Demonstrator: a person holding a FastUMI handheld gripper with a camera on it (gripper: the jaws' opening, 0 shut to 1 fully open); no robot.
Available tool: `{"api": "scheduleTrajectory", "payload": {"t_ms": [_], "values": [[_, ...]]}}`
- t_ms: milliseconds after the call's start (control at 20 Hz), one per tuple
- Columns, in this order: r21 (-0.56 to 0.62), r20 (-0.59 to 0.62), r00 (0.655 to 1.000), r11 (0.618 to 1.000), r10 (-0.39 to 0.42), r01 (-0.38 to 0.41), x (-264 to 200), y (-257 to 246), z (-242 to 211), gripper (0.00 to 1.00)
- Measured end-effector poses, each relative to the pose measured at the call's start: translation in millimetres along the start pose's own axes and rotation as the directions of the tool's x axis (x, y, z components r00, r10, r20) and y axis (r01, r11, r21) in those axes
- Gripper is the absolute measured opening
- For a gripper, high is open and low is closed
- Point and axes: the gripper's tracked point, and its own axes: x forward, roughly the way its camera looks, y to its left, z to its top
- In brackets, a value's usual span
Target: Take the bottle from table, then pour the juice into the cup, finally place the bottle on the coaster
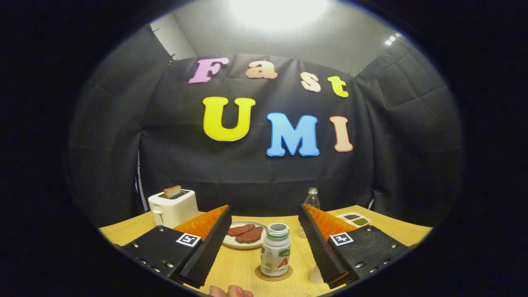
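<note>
A small white bottle (275, 249) with a green-and-red label and no cap stands upright on a round brown coaster (273, 275) on the wooden table (243, 264). It sits between the two fingers of my gripper (264, 212), which is open. There is a clear gap on each side, and neither finger touches it. Just to the right of the bottle, a pale cup (315, 274) shows only its base, the rest being hidden behind the right finger.
A white plate (246, 236) with brown patties lies beyond the bottle. A white toaster (173, 206) with toast stands at the back left. At the back right are a clear bottle (312, 199) and a small divided dish (354, 219). A person's fingertips (231, 292) rest at the near table edge.
</note>
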Motion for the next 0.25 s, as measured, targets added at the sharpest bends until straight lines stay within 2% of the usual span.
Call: {"api": "scheduleTrajectory", "payload": {"t_ms": [100,250], "values": [[0.009,0.040,0.998,0.999,0.039,-0.039,-5,11,15,0.98],[-0.017,0.010,0.998,0.998,0.066,-0.066,-14,8,2,0.97]]}}
